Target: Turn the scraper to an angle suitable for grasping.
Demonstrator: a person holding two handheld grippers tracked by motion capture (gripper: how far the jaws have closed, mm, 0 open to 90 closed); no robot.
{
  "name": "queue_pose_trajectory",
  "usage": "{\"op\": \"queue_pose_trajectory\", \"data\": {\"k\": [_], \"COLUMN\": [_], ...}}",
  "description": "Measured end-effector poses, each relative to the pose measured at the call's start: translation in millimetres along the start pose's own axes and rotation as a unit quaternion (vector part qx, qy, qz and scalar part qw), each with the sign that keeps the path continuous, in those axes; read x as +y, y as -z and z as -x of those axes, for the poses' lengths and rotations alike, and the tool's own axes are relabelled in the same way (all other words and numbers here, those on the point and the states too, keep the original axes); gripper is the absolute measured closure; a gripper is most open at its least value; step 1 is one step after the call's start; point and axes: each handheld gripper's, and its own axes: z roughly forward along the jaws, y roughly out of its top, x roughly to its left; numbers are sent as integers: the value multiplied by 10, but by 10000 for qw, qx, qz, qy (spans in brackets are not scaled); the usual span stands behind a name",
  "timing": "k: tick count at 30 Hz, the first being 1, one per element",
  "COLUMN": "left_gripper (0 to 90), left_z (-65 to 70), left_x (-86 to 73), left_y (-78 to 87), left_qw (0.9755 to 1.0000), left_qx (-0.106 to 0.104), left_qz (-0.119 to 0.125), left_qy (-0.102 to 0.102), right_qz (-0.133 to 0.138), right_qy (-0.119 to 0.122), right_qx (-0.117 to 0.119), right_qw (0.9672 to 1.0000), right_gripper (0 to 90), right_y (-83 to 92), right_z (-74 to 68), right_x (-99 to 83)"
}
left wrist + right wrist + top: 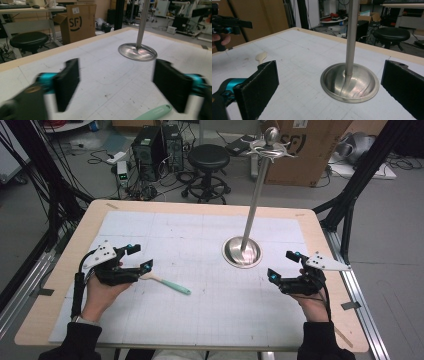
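Your left gripper (134, 257) hangs released just above the spatula (167, 283), which lies mid-mat left of the stand (242, 252). Your right gripper (281, 265) gapes empty near the table's right edge (332, 270). The spatula's head is hidden beneath the left gripper.

Even, diffuse indoor light from overhead across the high view; table mat (210, 270) bright, soft and low in contrast; floor behind dimmer, dark at the left edge. Faint, short shadows only, under the left gripper (134, 258) and right gripper (281, 265). Soft glare on the metal stand base (242, 252), with streaked reflections on the dome (349, 85) in the right gripper view. Heavy motion blur in the left gripper view; black pads (67, 82) smeared, green handle (153, 113) soft. Right gripper view sharper; near pads (258, 88) slightly out of focus; background clutter hazy; mild wide-angle bending at edges.
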Motion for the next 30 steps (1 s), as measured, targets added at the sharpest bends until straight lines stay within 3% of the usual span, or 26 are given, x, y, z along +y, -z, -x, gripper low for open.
{"op": "queue_pose_trajectory", "data": {"k": [1,3,5,6,7,8,9,10,13,15,20,23,25,27,28,29,30], "left_gripper": [362,532,664,664,789,842,842,896,897,897,898,898,898,898,898,898,898], "left_z": [-4,-4,12,11,7,7,1,-10,-38,-69,-85,-93,-100,-110,-110,-116,-118], "left_x": [0,-8,-21,-33,-47,-62,-77,-92,-135,-193,-276,-359,-376,-414,-414,-445,-455], "left_y": [-3,-10,-28,-39,-53,-70,-85,-102,-162,-232,-335,-429,-447,-488,-488,-513,-522], "left_qw": [10000,10000,9995,9993,9988,9980,9971,9965,9947,9923,9888,9841,9829,9800,9800,9774,9768], "left_qx": [30,-40,111,109,120,228,301,308,330,282,204,181,185,204,204,235,220], "left_qz": [-10,-50,-268,-352,-456,-572,-697,-778,-973,-1200,-1468,-1765,-1828,-1977,-1977,-2099,-2131], "left_qy": [11,-10,-111,-90,-92,-102,-103,-55,58,146,161,100,91,63,63,54,61], "right_qz": [0,-18,-41,-41,-47,-53,-53,-58,-68,-84,-133,-147,-160,-177,-183,-193,-204], "right_qy": [0,16,2,2,2,-5,-5,-4,-5,-8,-6,-21,-23,-22,-18,-22,-22], "right_qx": [0,8,16,16,17,8,8,0,-7,-7,-15,-26,-30,-33,-37,-38,-40], "right_qw": [10000,10000,10000,10000,10000,10000,10000,10000,10000,10000,9999,9999,9999,9998,9998,9998,9998], "right_gripper": [3,3,3,3,3,3,3,3,3,3,3,3,3,3,3,3,3], "right_y": [0,-5,-4,-4,-1,2,2,9,17,32,54,70,76,81,82,81,81], "right_z": [0,-5,-8,-8,-8,-10,-10,-11,-12,-19,-29,-34,-36,-39,-39,-39,-40], "right_x": [0,-10,-17,-17,-22,-25,-25,-33,-38,-53,-83,-99,-105,-113,-116,-121,-124]}}
